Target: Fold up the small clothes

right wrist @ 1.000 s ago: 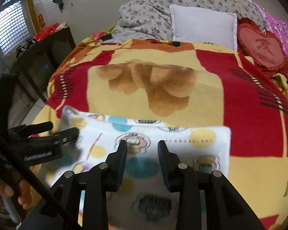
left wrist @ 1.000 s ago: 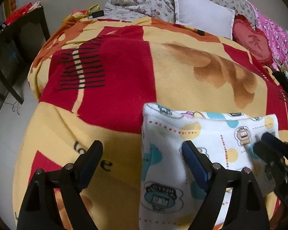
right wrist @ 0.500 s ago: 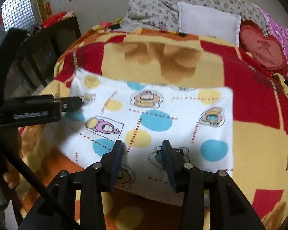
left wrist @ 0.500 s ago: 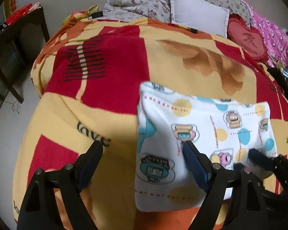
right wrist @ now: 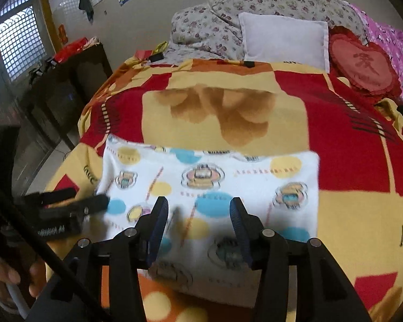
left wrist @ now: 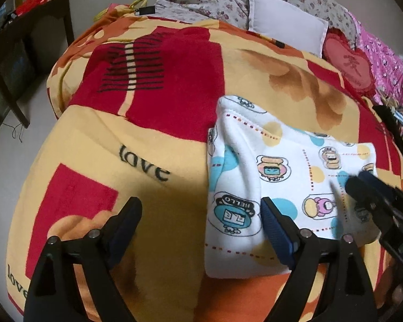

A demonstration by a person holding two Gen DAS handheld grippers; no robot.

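White cloth, left wrist view: the folded white fleece garment with cartoon print point(left wrist: 276, 177) lies right of centre, long axis across the frame, its near edge by the lower right.
Left tongs point(left wrist: 201, 230): spread wide, holding nothing; the right finger point(left wrist: 276, 233) overlaps the garment's near part, contact unclear.
Right tongs point(left wrist: 362, 185): enter at the right edge over the garment; opening not readable here.
Right wrist view: garment point(right wrist: 228, 187) sits mid-frame, just ahead; right tongs point(right wrist: 198, 230) partly open, empty, and nearer its middle by my judgement. Left tongs point(right wrist: 75, 204) reach its left end.
Surface: red and yellow fleece blanket point(left wrist: 147, 80) on a bed.
Room: white pillow point(right wrist: 282, 40) upper centre, dark wooden table point(right wrist: 67, 80) upper left.
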